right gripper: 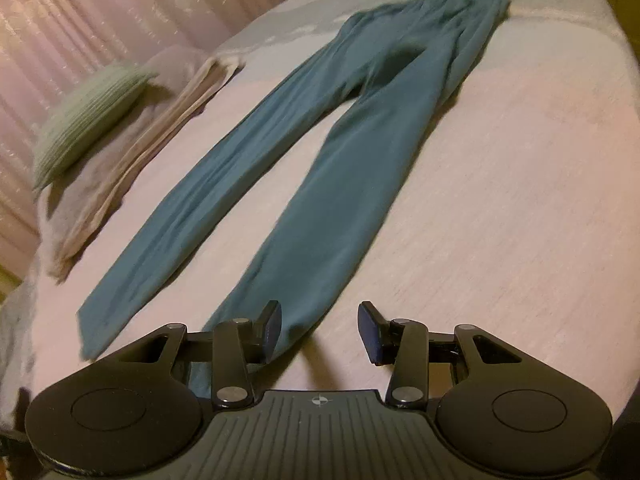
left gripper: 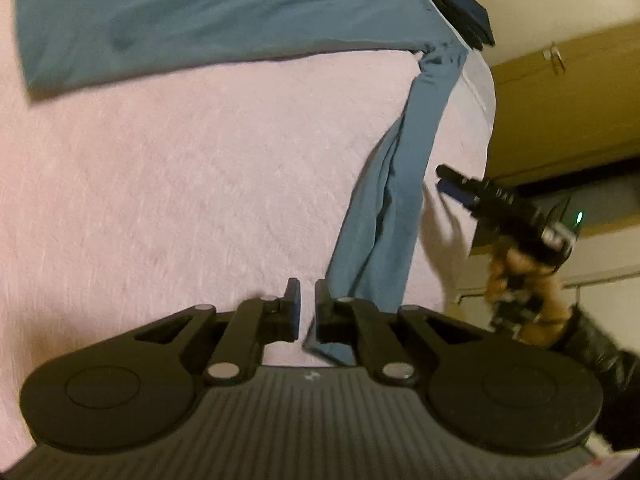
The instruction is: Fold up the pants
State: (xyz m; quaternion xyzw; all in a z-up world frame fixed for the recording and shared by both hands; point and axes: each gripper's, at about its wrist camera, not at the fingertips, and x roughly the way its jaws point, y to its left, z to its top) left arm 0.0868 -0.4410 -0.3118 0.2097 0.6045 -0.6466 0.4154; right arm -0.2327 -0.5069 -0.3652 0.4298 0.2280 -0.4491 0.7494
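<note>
While spread on the bed (right gripper: 500,168), teal pants (right gripper: 320,184); left hand-held gripper (left gripper: 307,308) shut and empty, right hand-held gripper (right gripper: 320,332) half-open, empty.

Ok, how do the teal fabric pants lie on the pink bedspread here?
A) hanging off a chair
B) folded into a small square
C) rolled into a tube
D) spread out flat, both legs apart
D: the teal fabric pants lie flat on the pink bedspread, legs splayed in a V.
</note>
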